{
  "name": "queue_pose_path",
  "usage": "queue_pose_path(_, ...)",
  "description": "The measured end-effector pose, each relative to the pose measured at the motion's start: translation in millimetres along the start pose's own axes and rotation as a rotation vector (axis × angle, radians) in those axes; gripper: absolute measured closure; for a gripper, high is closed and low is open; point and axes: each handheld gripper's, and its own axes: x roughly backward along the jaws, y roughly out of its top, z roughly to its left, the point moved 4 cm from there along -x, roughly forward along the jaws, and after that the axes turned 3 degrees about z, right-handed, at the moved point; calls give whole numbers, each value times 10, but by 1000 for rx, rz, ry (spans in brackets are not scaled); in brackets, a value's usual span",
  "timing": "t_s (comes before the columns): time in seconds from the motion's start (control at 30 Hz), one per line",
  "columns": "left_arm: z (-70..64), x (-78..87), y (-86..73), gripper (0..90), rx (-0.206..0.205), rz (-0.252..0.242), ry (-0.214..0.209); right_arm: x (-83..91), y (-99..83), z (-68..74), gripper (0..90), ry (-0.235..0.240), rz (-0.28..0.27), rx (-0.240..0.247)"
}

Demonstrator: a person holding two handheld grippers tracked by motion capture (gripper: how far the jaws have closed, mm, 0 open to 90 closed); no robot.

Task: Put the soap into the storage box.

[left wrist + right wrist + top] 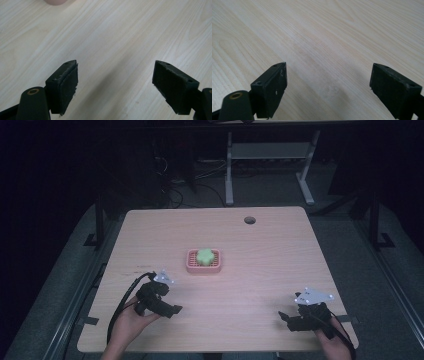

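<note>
1. Claws sat low over the desk [260,270]: the left claw [176,309] and the right claw [283,316], both with jaws spread wide and nothing between them.
2. A pink tray [204,267] lay ahead of the left claw, well apart from it.
3. A green lump [204,255] rested in that tray.

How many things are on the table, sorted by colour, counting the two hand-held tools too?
Pink: 1, the tray
Green: 1, the green lump sitting in the tray
Black: 2, the left gripper and the right gripper, both with jaws apart
Total: 4
</note>
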Motion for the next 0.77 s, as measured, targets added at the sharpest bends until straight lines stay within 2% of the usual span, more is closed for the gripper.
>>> queue_pose_path(0.3, -58, 9, -213, 205, 35, -27, -10, -2, -1, 1, 138, -2, 2, 0)
queue_pose_path(0.47, -87, 9, -304, 205, 38, -31, -11, -6, -2, 5, 138, 0, 5, 3)
queue_pose_path(0.6, -96, 11, -385, 205, 43, -45, 0, -6, -1, 2, 138, -1, 5, 4)
queue_pose_path(0.67, -86, 14, -437, 205, 50, -62, 23, -5, 2, 1, 139, 1, 4, 8)
queue_pose_path(0.73, -81, 16, -475, 205, 63, -78, 19, 2, 8, 6, 139, 0, 0, 7)
queue_pose_path(0.77, -70, 23, -486, 204, 57, -82, 27, 4, 11, 8, 139, 2, -2, 10)
